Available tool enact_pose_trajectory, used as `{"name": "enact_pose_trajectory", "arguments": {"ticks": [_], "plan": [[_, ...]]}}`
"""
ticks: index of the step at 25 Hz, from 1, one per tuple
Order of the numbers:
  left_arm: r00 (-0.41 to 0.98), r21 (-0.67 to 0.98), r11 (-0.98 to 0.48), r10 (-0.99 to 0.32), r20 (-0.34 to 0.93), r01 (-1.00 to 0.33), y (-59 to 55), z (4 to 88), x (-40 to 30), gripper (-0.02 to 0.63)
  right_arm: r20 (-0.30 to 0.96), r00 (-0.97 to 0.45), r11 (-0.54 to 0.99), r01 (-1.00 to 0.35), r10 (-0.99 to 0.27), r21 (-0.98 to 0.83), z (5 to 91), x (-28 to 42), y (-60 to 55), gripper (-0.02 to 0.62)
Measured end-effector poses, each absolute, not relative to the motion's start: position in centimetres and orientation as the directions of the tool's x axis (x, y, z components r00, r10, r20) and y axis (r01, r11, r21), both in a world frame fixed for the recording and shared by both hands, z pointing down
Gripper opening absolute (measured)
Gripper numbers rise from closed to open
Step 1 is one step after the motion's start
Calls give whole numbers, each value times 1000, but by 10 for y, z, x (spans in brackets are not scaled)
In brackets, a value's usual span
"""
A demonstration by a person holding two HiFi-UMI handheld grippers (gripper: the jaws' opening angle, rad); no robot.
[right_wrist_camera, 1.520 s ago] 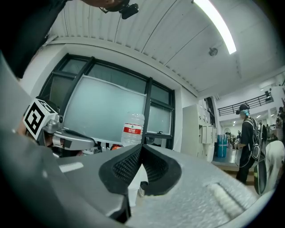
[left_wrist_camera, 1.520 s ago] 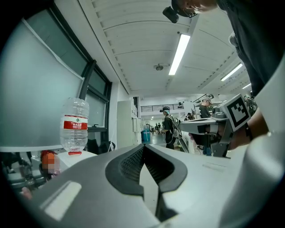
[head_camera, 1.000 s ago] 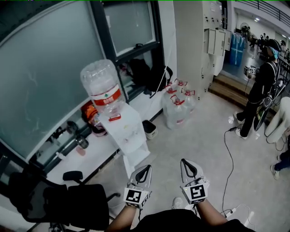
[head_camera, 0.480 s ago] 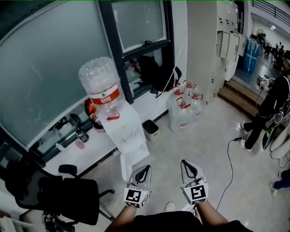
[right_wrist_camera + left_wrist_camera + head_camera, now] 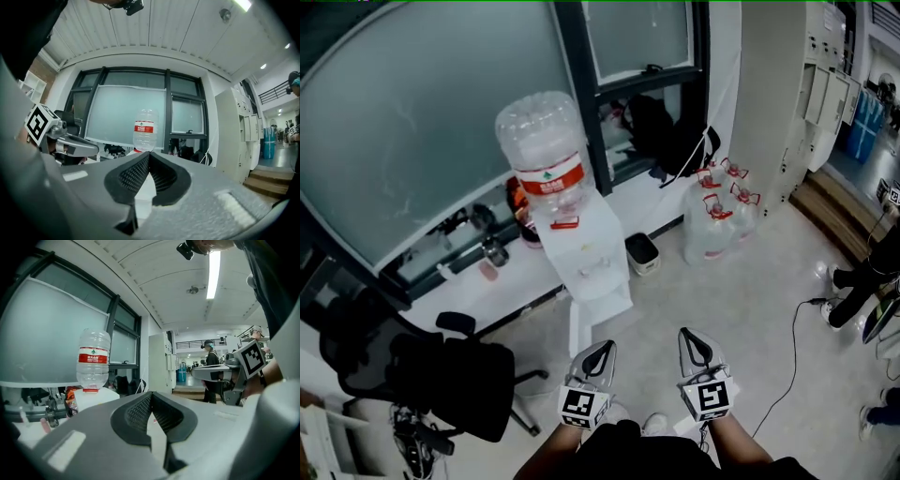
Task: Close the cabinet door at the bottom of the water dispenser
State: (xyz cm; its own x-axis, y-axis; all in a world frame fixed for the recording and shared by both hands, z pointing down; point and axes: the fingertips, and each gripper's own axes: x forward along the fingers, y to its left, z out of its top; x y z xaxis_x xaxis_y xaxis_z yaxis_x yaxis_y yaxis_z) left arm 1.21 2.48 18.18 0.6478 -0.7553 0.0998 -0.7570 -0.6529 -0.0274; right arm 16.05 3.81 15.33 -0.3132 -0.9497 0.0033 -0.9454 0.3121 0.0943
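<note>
The white water dispenser (image 5: 586, 248) stands by the window ledge with a clear bottle (image 5: 542, 141) with a red label on top. At its foot the white cabinet door (image 5: 577, 336) looks swung open toward me. Both grippers are held side by side just in front of it, pointing at it. My left gripper (image 5: 598, 352) is shut and empty, close to the door's edge. Shut and empty too, my right gripper (image 5: 694, 343) sits to its right. The left gripper view shows the bottle (image 5: 93, 359) beyond the shut jaws; the right gripper view shows the bottle (image 5: 144, 130) straight ahead.
A black office chair (image 5: 441, 384) stands at the left. Several full water jugs (image 5: 717, 220) and a small bin (image 5: 642, 253) sit on the floor right of the dispenser. Black bags (image 5: 661, 131) lie on the sill. A cable (image 5: 792, 347) and a person (image 5: 862, 272) are at right.
The view has swung left, so the dispenser now stands straight ahead of both grippers and nearer to them. Both grippers stay shut and side by side.
</note>
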Motion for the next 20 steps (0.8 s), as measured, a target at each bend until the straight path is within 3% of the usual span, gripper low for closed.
{"name": "enact_pose_trajectory", "arguments": {"ticks": [20], "plan": [[510,83,-504,-836,201,-859,-66,243,-97,17,163,-482,500,-860,-861,99,199,41,-76,3]]}}
